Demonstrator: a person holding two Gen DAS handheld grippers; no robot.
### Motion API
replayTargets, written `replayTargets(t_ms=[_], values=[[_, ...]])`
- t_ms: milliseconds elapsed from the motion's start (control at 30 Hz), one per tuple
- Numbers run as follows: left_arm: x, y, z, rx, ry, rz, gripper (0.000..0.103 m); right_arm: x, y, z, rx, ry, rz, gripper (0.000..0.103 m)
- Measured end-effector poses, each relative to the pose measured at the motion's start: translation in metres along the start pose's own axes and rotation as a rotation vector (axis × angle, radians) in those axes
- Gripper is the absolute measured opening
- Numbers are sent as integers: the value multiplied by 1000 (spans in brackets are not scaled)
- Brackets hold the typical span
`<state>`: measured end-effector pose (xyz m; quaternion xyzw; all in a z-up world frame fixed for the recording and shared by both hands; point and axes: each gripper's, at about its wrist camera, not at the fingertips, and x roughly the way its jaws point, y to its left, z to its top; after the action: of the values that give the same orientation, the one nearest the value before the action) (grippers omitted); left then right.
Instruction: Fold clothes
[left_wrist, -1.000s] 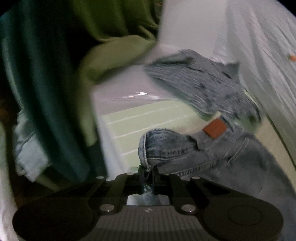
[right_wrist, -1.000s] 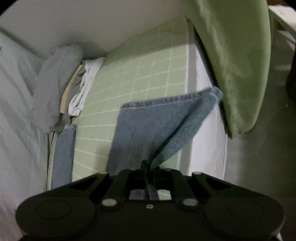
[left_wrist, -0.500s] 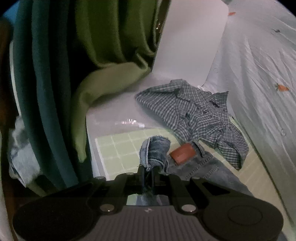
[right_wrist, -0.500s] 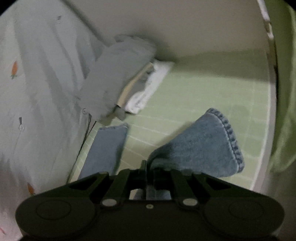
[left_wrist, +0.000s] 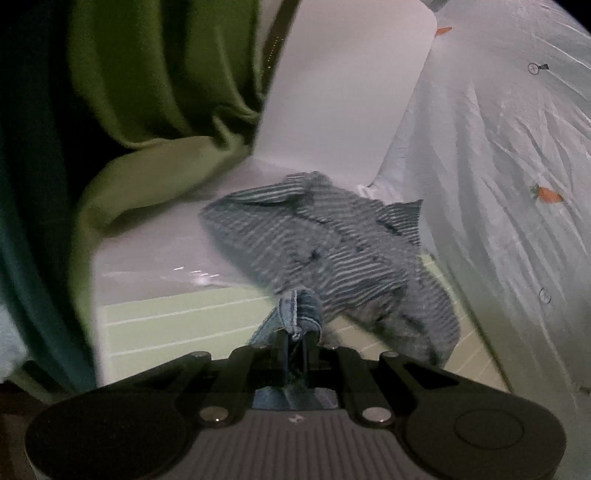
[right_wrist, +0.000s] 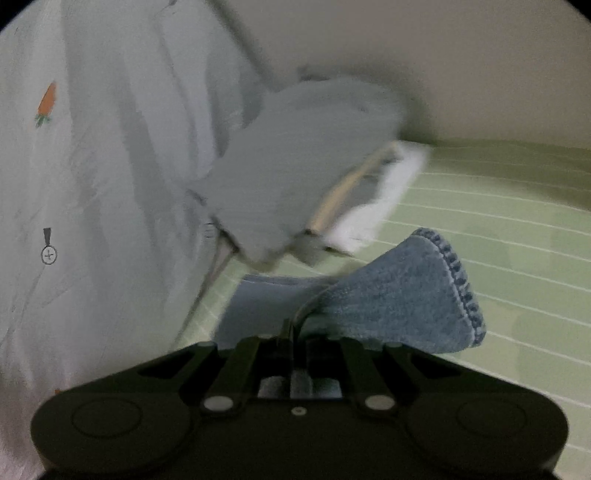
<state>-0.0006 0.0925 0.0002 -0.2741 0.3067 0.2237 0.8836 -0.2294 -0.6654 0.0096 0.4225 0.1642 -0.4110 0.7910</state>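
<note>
Since a second ago, both my grippers have been swinging across the green mat while carrying the denim, and the jeans' leather patch has dropped out of my left view. I am keeping the left gripper (left_wrist: 294, 345) clamped on a rolled edge of the jeans (left_wrist: 299, 310), which bunches just ahead of the jaws. Beyond it the striped shirt (left_wrist: 325, 251) is lying crumpled, half on the gridded mat (left_wrist: 177, 325). I am holding the right gripper (right_wrist: 295, 332) pinched on a hemmed end of the jeans (right_wrist: 406, 295), which flares up to the right of the jaws. A flat denim layer (right_wrist: 266, 299) sits just ahead, and farther off a grey garment (right_wrist: 295, 166) is heaped. I judge I am mid-fold, carrying one end over. Next I should be lowering both ends evenly onto that flat layer, lining up edges before releasing.
</note>
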Motion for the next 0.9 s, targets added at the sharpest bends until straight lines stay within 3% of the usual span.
replayTargets(t_ms=[100, 167, 233, 267, 300, 333, 400, 533, 667, 733, 800, 900], values=[[30, -32, 4, 9, -7, -19, 8, 51, 52, 5, -61, 2, 12, 6], [56, -49, 5, -17, 9, 0, 14, 94, 85, 5, -81, 20, 59, 8], [82, -66, 7, -48, 25, 21, 31, 139, 118, 4, -77, 74, 124, 29], [86, -72, 8, -49, 30, 11, 34, 152, 128, 2, -77, 113, 116, 51], [85, -76, 6, -25, 21, -2, 46, 159, 136, -2, -88, 128, 96, 61], [82, -81, 4, 7, 9, -14, 68, 159, 137, -9, -119, 120, 92, 62], [76, -89, -6, 89, -4, -19, 86, 156, 130, -24, -179, 115, 40, 74], [72, -97, -43, 264, 95, 9, 86, 152, 86, -53, -253, 144, -170, 75], [70, -102, -83, 332, 219, -20, 86, 156, 52, -71, -302, 203, -257, 74], [65, -108, -100, 377, 249, -31, 86, 163, 53, -76, -343, 211, -250, 73], [62, -118, -114, 419, 277, -57, 86, 167, 56, -80, -396, 224, -228, 60], [58, -134, -134, 491, 320, -96, 86, 175, 67, -89, -515, 244, -236, 50]])
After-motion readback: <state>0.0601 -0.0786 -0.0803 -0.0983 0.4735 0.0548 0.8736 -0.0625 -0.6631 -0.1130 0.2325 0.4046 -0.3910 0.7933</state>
